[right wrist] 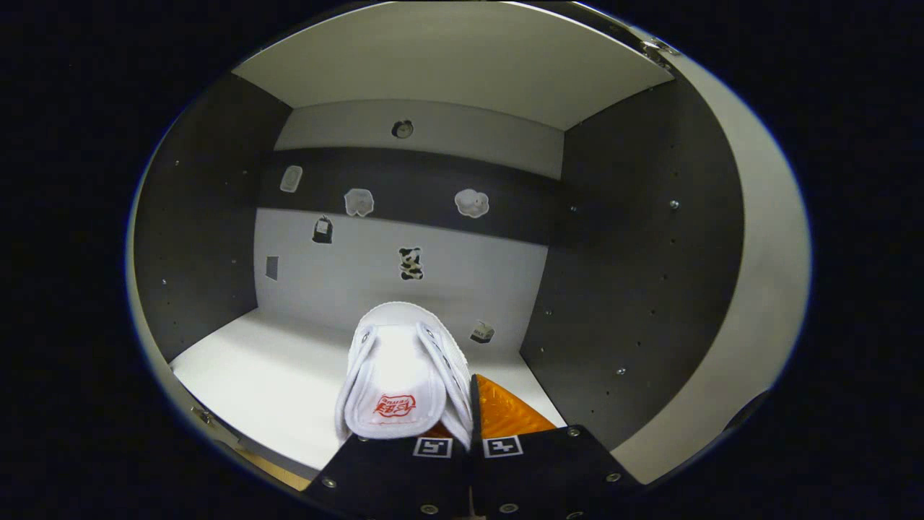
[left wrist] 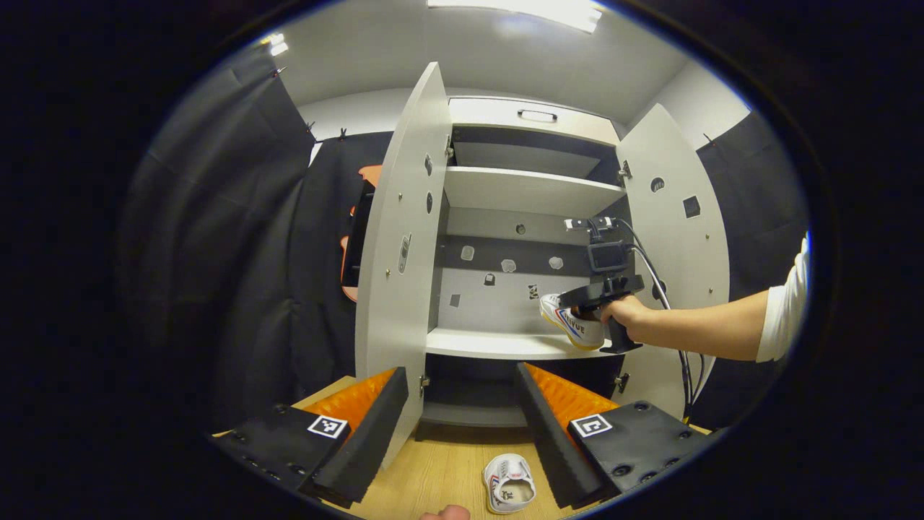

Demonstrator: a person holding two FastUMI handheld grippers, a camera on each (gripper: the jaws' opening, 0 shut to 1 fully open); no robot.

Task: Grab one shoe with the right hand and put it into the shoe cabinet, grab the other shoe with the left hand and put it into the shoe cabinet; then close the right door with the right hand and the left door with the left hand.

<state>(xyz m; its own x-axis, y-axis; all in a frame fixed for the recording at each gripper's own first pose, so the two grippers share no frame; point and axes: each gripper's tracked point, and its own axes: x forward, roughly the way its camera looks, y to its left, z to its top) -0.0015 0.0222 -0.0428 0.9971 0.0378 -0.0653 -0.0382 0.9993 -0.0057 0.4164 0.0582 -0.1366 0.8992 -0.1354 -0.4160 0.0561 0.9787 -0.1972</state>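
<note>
In the right gripper view, my right gripper [right wrist: 465, 426] is shut on a white shoe [right wrist: 401, 368], toe pointing into the cabinet over the white middle shelf [right wrist: 253, 375]. The left gripper view shows that same shoe [left wrist: 574, 321] held at the shelf's right end by the right gripper [left wrist: 603, 292] in a person's hand. My left gripper [left wrist: 462, 415] stands open above the wooden floor, with the second white shoe [left wrist: 507, 482] lying between and below its fingers, untouched. The cabinet's left door [left wrist: 401, 253] and right door [left wrist: 675, 245] both stand open.
The cabinet has an upper shelf [left wrist: 527, 189] and a dark lower compartment [left wrist: 469, 386]. Small stickers dot its back wall [right wrist: 404, 263]. Black cloth [left wrist: 245, 274] hangs on both sides. A person's bare forearm [left wrist: 704, 328] reaches in from the right.
</note>
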